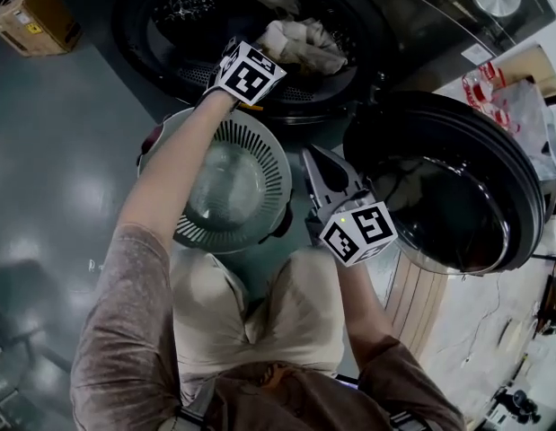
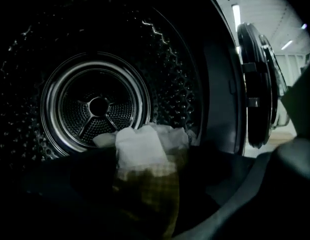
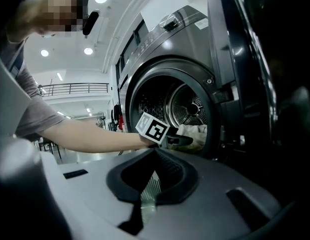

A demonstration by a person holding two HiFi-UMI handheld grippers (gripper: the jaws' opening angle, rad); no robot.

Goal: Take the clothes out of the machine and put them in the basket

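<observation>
The dark fingers [image 2: 64,194] of the left gripper [image 2: 144,179] are closed narrowly on a crumpled cloth, white above and yellow-green check below [image 2: 139,144], which fills the gap between them. The grip looks to be on a bunched fold rather than deep in the fabric. The likely failure is therefore a slip as the cloth is drawn back, which would leave it draped over the lip of the drum.

The cloth lies low at the front of the perforated steel drum [image 2: 97,106] of the grey front-loading machine [image 3: 185,39]. It rests against a pale heap of other clothes [image 1: 300,43]. If the pieces are tangled, pulling one may drag others over the edge. Anything that trails could miss the basket and land on the floor, or snag on the round dark glass door [image 1: 457,187], which stands open at the right.

The white round slatted plastic basket [image 1: 260,151] sits just below the drum mouth, under the person's left forearm, so the drop is short. It appears to hold nothing yet.

The right gripper [image 1: 315,171] hangs beside the basket, between it and the door. Its grey fingers are together with nothing in them, and it gives the load no support.
</observation>
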